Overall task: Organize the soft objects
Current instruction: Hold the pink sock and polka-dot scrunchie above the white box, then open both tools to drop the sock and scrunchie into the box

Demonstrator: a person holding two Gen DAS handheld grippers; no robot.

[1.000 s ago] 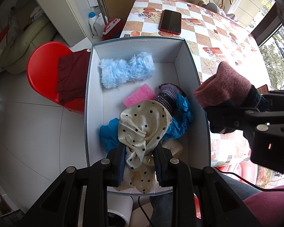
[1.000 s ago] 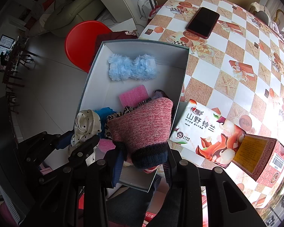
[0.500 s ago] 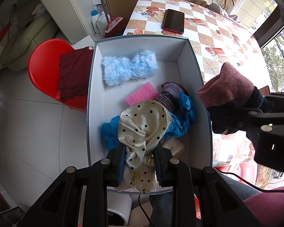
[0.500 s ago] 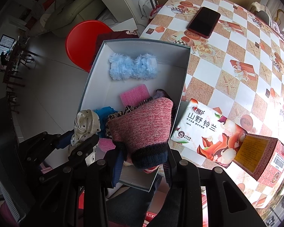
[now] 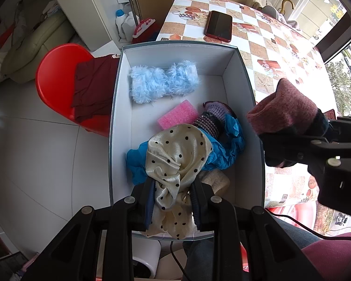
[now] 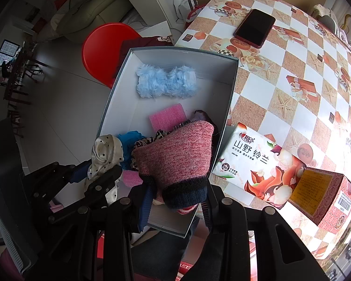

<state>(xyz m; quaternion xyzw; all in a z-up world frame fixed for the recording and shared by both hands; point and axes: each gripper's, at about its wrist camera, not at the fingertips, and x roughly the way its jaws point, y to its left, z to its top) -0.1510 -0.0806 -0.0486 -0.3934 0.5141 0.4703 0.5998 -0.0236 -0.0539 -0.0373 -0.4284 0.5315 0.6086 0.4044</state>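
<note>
A white box (image 5: 236, 65) with a grey rim holds a fluffy light-blue piece (image 5: 162, 82), a pink sponge (image 5: 177, 114), a purple knit item (image 5: 211, 117) and blue cloth (image 5: 231, 140). My left gripper (image 5: 173, 197) is shut on a cream polka-dot cloth (image 5: 177, 154) over the box's near end. My right gripper (image 6: 179, 201) is shut on a pink knit sock (image 6: 175, 154) with a dark cuff, held above the box's near right rim; the sock also shows in the left wrist view (image 5: 283, 107).
The box (image 6: 231, 86) sits at the edge of a checkered table (image 6: 292, 65). A tissue pack (image 6: 255, 161), a red carton (image 6: 325, 196) and a phone (image 6: 255, 28) lie on the table. A red stool (image 5: 58, 75) with a maroon cloth stands left of the box.
Both grippers keep their hold. The views shift only slightly; the box appears a little farther right in the left wrist view.
</note>
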